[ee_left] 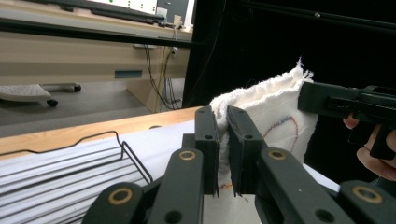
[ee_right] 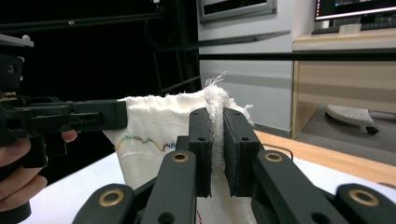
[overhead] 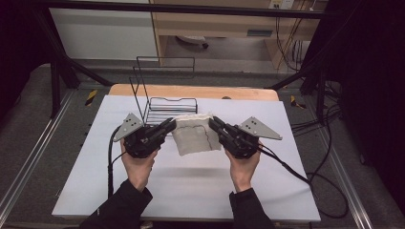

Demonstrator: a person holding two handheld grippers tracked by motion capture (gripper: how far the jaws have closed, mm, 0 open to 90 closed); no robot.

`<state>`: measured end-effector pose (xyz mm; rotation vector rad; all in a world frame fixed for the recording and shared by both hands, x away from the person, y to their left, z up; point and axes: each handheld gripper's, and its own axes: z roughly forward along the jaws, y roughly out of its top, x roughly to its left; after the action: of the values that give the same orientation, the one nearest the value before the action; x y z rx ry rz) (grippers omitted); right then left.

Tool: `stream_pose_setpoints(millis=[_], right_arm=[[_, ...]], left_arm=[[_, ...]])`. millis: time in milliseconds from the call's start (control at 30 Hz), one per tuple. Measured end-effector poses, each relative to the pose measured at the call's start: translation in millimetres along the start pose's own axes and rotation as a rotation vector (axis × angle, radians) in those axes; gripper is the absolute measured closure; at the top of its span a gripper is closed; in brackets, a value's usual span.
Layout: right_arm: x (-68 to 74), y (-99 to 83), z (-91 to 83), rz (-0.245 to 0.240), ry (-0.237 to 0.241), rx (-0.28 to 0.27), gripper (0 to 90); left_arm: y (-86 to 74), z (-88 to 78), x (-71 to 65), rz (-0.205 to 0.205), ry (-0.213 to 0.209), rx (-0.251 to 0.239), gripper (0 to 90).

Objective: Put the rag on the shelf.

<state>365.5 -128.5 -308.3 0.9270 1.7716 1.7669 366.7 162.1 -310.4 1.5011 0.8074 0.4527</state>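
**Both jaw pairs clamped on cloth, cloth hung between grippers**

Fingers (ee_left: 212,140) of left gripper (overhead: 168,128) nearly closed, pinching cloth's (overhead: 195,133) top-left corner; right gripper (overhead: 213,125) jaws likewise nearly closed on the top-right corner. Cloth sits mid-table (overhead: 191,191), stretched between the two, at 6 o'clock from wire rack (overhead: 165,107).

High view gives layout: cloth spread flat-faced, long axis running 9 to 3, a dark wavy line down its right part. Left gripper view shows frayed top edge and a coloured stitched loop (ee_left: 285,126), plus rack wires at 8 o'clock. Right gripper view shows a rainbow zigzag stitch (ee_right: 140,141) and the cloth edge bunched between the pads.

Hands (overhead: 138,167) come in from 6 o'clock, palms under the grippers, both angled inward towards each other; grey plates on top.
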Motion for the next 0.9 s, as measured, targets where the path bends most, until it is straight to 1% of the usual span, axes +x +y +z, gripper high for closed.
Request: stream_pose_setpoints(millis=[267, 467, 600, 767, 900], right_arm=[[7.6, 12.5, 7.1, -0.005, 0.000, -0.045, 82.6], [10.6, 18.5, 13.0, -0.011, 0.003, -0.064, 82.6], [13.0, 24.0, 18.7, -0.014, 0.002, -0.076, 82.6], [16.7, 30.6, 26.8, -0.007, 0.002, -0.092, 82.7], [21.0, 36.6, 34.7, -0.006, -0.002, -0.103, 82.7]], left_arm=[[14.0, -2.9, 4.5, 0.011, 0.015, -0.028, 83.2], [23.0, -3.8, 10.5, 0.007, 0.029, -0.045, 83.2], [29.0, -4.6, 14.7, 0.008, 0.040, -0.059, 83.2], [37.0, -6.5, 20.1, 0.006, 0.053, -0.079, 83.2], [44.2, -8.3, 25.2, 0.002, 0.071, -0.095, 83.3]])
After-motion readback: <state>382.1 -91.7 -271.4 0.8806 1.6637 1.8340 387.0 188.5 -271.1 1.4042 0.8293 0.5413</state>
